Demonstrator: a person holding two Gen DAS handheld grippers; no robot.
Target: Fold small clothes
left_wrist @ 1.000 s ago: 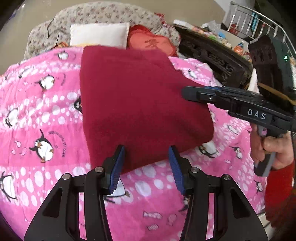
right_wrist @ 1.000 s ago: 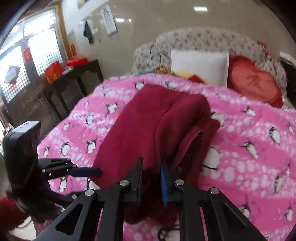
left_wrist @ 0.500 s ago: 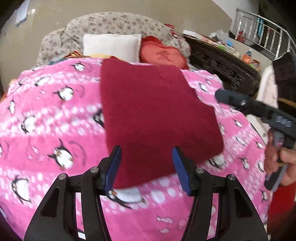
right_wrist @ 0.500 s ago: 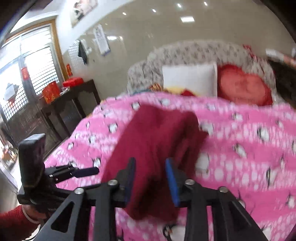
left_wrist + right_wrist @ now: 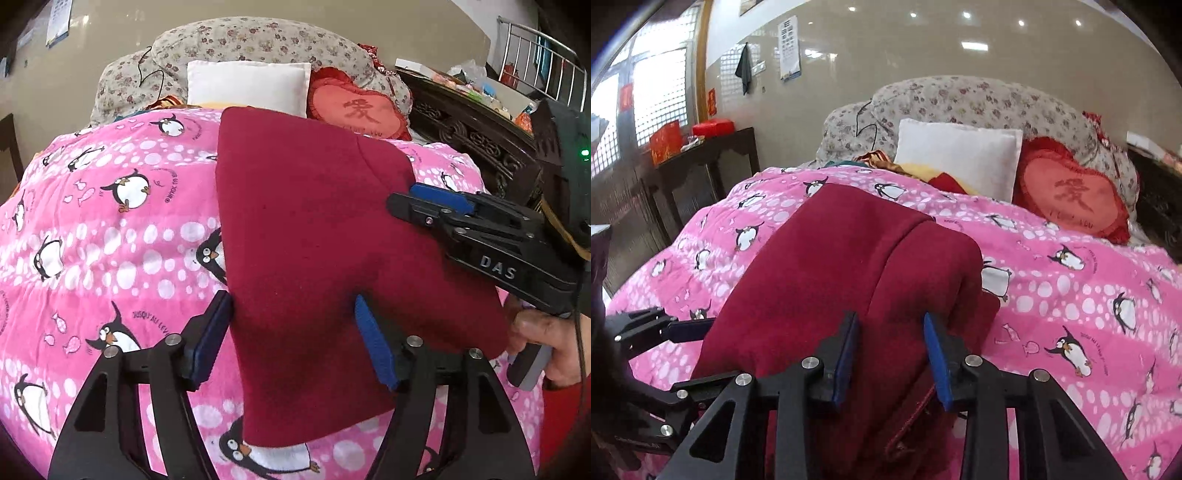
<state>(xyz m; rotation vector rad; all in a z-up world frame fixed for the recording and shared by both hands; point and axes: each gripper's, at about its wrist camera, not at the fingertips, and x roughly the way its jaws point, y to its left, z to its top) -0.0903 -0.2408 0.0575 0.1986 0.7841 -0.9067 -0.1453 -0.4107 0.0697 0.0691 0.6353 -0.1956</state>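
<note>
Where floral headboard (image 5: 979, 99) meets tiled wall, penguin quilt (image 5: 1071, 280) w/ maroon garment (image 5: 314, 229).

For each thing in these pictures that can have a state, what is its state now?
dark red garment: folded, lying on the pink penguin blanket.
left hand-held gripper: open, jaws have just been opening, garment's near edge between them.
right hand-held gripper: open, jaws have just closed a little, cloth between them.
white pillow: propped upright at the head of the bed.

Pink blanket (image 5: 110, 229) open to L & R of red garment (image 5: 314, 221). Far end blocked: white pillow (image 5: 960, 158), heart cushion (image 5: 1071, 192). Dark cabinet (image 5: 472, 140) R side.
</note>
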